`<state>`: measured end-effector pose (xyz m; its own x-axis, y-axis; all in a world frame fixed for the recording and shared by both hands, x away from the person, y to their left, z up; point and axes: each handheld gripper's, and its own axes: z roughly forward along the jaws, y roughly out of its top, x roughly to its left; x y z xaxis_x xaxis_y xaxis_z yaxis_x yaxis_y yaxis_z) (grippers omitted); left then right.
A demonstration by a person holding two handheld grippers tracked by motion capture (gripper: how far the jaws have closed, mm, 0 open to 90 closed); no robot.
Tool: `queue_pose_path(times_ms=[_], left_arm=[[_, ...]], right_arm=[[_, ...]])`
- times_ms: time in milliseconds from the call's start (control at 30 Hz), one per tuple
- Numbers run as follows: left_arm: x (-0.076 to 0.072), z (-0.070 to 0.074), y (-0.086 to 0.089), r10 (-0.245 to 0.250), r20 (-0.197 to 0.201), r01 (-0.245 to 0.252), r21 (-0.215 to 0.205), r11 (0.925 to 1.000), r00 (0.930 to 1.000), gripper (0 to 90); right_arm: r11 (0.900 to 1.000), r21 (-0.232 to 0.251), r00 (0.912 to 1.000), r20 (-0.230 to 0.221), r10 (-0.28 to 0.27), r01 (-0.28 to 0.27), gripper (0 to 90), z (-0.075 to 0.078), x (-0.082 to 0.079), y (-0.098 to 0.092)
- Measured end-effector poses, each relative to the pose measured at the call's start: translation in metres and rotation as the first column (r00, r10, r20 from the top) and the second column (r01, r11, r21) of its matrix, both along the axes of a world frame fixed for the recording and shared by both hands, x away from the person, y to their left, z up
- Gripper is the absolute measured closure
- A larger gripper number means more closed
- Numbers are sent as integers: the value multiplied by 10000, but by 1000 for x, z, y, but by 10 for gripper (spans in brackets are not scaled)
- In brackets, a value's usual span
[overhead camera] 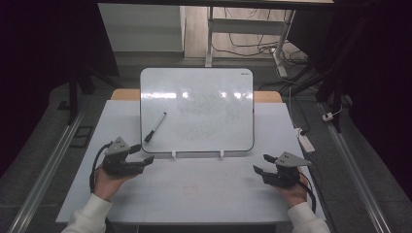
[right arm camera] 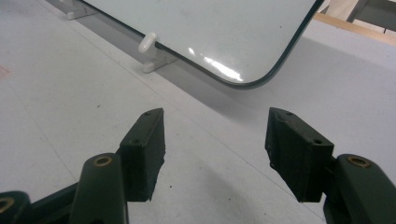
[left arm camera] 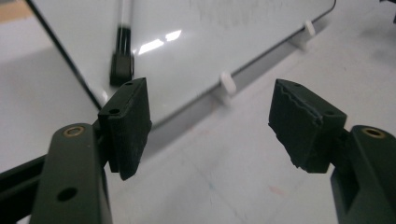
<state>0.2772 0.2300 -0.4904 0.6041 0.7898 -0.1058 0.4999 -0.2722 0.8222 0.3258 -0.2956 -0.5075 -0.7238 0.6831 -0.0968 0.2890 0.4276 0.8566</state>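
A small whiteboard (overhead camera: 197, 109) leans back on two white feet at the middle of the table, with faint smudges on its face. A black-capped marker (overhead camera: 155, 127) lies on its lower left part, also seen as the marker (left arm camera: 122, 56) in the left gripper view. My left gripper (overhead camera: 141, 154) is held just off the board's lower left corner, open and empty, as the left gripper (left arm camera: 210, 128) view confirms. My right gripper (overhead camera: 265, 164) hovers near the board's lower right corner (right arm camera: 252, 81), open with nothing between its jaws (right arm camera: 215, 149).
The white table top (overhead camera: 194, 189) spreads in front of the board. A white power strip (overhead camera: 306, 141) and cables lie off the table's right edge. Metal rails run along both sides on the floor. A desk frame (overhead camera: 243, 29) stands behind.
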Motion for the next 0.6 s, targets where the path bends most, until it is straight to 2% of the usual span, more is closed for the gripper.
queue_pose_path(times_ms=[167,300,600], left_arm=[[-18,-14,8,9,-176,-8,98,10000,9998,296],[-26,-21,10,-71,-281,73,96,9999,9996,290],[-26,-24,9,-98,-237,103,199,9997,9997,287]], right_arm=[[9999,-119,10000,-13,-1,0,376,-2,1,-2],[9998,-198,9999,-112,-61,59,376,-5,2,-4],[9998,-166,9998,-162,-105,102,375,-7,4,-8]])
